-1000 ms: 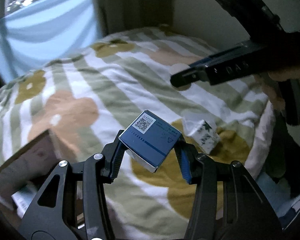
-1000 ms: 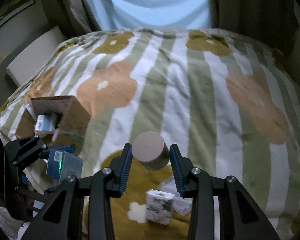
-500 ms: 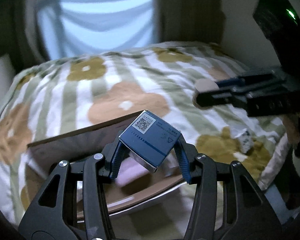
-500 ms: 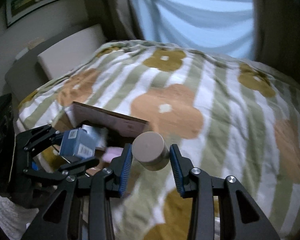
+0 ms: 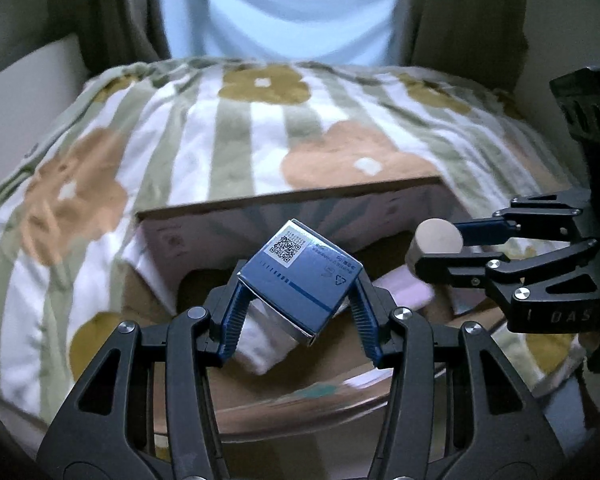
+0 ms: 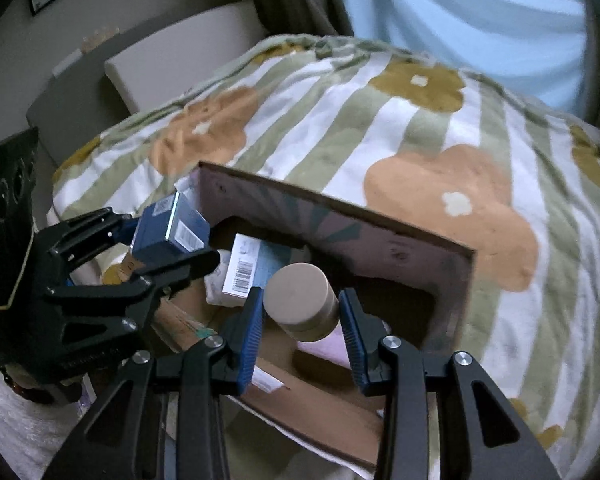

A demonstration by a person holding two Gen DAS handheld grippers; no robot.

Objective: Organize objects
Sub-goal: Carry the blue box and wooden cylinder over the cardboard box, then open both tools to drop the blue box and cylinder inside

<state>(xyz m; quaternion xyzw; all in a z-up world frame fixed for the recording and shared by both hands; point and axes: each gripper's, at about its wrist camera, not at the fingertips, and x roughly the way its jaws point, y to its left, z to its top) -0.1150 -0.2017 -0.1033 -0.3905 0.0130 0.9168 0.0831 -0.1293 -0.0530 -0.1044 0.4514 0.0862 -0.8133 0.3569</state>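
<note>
Both views have swung off the bare blanket (image 5: 236, 132) and now look down into the open carton (image 5: 300, 200); a second ago it sat only at frame edge. Carton fills centre of both frames, flaps up, far wall tall. Inside: a barcoded pack (image 6: 256, 268) and something pink (image 6: 324, 346); free floor shows at its right end in the right wrist view. Left gripper (image 5: 296, 304), low centre, is clamped on the blue box (image 5: 300, 272), held cornerwise, likely as it was picked. Right gripper (image 6: 302, 320) squeezes the tan jar (image 6: 302, 300) by its sides, above the carton interior. Grippers sit close; carton walls hem both.
</note>
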